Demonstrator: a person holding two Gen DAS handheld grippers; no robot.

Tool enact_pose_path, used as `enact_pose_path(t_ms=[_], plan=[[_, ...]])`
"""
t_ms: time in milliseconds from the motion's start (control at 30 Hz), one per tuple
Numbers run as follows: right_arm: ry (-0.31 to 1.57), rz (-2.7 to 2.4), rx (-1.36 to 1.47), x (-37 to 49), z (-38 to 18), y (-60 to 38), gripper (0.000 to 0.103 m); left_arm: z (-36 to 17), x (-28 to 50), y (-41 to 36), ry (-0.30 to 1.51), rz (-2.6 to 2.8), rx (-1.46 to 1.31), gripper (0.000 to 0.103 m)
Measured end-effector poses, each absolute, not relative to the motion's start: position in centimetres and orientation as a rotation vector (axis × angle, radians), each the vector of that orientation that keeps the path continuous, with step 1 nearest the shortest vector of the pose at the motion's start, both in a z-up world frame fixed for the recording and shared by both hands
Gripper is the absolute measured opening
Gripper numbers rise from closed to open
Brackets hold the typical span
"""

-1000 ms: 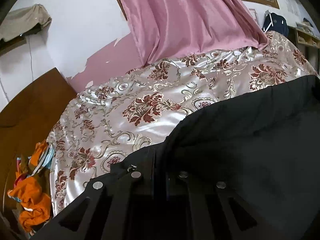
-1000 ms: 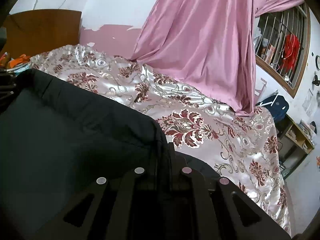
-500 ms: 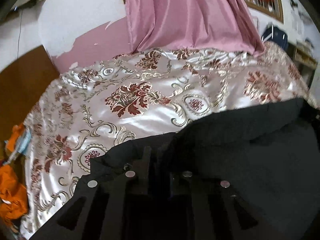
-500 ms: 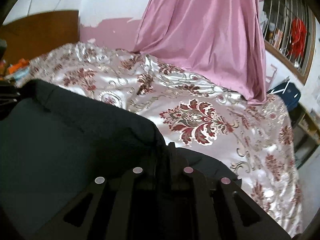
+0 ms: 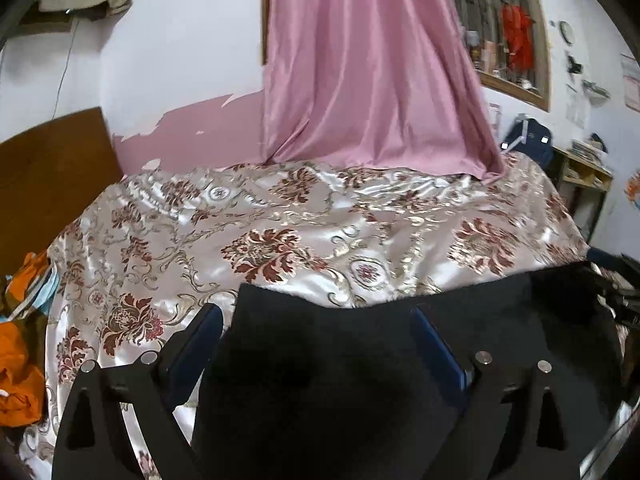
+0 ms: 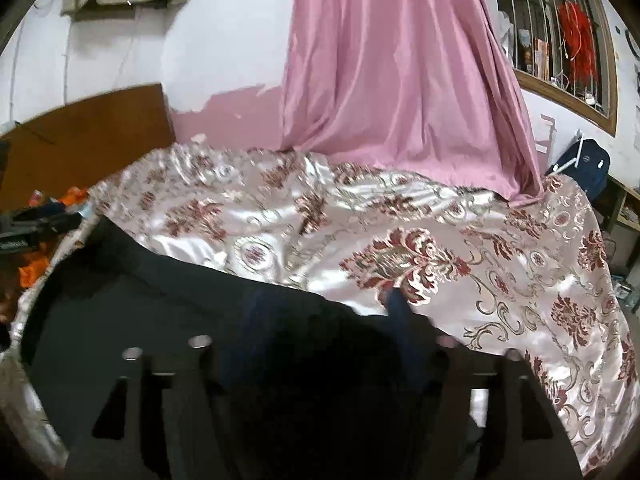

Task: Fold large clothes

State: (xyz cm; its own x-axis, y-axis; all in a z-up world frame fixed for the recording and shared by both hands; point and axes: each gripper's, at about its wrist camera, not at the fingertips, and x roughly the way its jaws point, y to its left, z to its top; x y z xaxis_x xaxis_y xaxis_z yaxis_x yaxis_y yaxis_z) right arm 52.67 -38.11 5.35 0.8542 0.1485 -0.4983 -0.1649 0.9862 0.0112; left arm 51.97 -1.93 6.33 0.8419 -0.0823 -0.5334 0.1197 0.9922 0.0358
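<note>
Left hand-held gripper (image 5: 316,320) angles down toward the bed, jaws opening wide, black garment (image 5: 360,360) lying loose between them, unpinched. Right hand-held gripper (image 6: 320,312) tilts down likewise, jaws opening over the same cloth. The garment stretches sideways across the floral bedspread (image 5: 280,232), its edge facing the pink curtain (image 5: 368,80).

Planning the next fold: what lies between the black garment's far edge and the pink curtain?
Only bare floral bedspread between the black garment and the pink curtain, in both wrist views.
</note>
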Motion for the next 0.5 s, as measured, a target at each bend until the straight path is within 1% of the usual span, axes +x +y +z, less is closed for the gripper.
enact_pose_path(t_ms=[100, 233, 300, 400, 500], plan=[[0.534, 0.244, -0.033, 50.3, 5.3, -37.4, 0.069, 4.8, 48.9, -2.3, 0.555, -0.146, 0.101, 0.094], [0.585, 0.307, -0.048, 47.6, 3.3, -36.8, 0.073, 1.6, 46.3, -3.2, 0.578, -0.196, 0.177, 0.094], [0.624, 0.317, -0.072, 47.4, 1.8, -36.4, 0.074, 0.4, 46.6, -4.0, 0.597, -0.184, 0.231, 0.094], [0.68, 0.308, -0.109, 48.3, -0.6, -35.8, 0.074, -0.4, 48.1, -4.8, 0.623, -0.19, 0.22, 0.095], [0.687, 0.289, -0.129, 49.3, -1.7, -35.5, 0.074, -0.7, 50.2, -5.8, 0.626, -0.164, 0.238, 0.095]])
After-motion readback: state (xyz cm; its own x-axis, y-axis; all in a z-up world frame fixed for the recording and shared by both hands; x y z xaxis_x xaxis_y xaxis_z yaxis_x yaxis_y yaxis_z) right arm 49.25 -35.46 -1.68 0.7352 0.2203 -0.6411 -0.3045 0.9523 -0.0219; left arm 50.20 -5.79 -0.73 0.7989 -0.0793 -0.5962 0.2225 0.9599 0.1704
